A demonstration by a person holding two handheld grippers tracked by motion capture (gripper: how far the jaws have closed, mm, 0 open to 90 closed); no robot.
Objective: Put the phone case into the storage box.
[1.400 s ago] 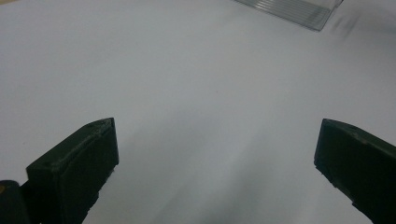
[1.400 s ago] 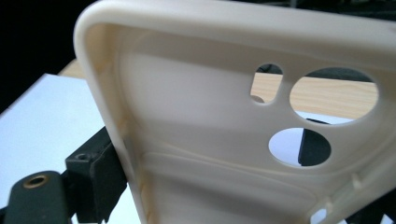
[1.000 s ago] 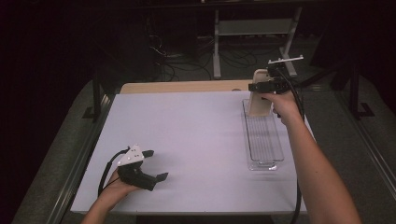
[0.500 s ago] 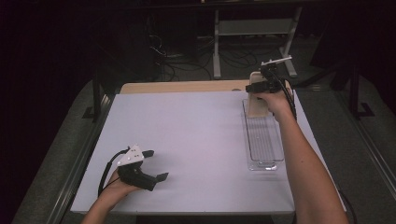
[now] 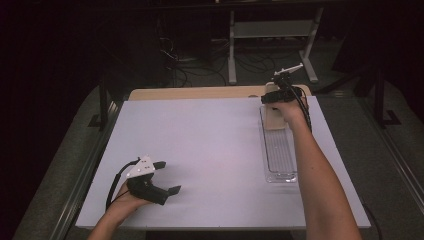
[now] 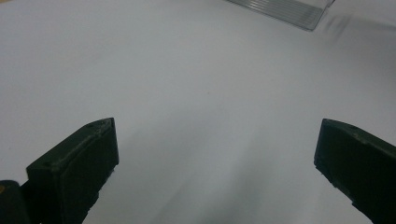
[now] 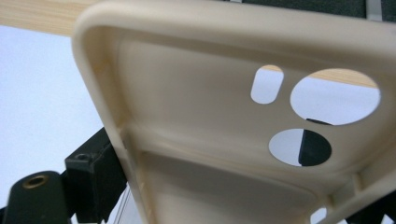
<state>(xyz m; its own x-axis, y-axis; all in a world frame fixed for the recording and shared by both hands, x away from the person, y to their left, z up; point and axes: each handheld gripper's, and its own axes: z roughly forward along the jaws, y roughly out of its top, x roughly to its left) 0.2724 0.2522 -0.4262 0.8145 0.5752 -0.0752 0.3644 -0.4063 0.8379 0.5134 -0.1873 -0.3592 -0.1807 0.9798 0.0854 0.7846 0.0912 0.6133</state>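
Left gripper (image 5: 165, 176): near left on the white table (image 5: 210, 145), jaws spread wide, nothing between them.
Tray (image 5: 280, 155): clear, long, right side of the table, running near to far.
Case (image 5: 274, 119): beige phone case at the tray's far end.
Right gripper (image 5: 272, 97): far right, clamped on the case.

White tabletop (image 5: 210, 150) brightly lit, bare wooden strip (image 5: 200, 93) along its far edge, dark room beyond, grey carpeted floor (image 5: 395, 165) on both sides, tangled cables (image 5: 185, 65) and a metal stand (image 5: 272, 30) behind.
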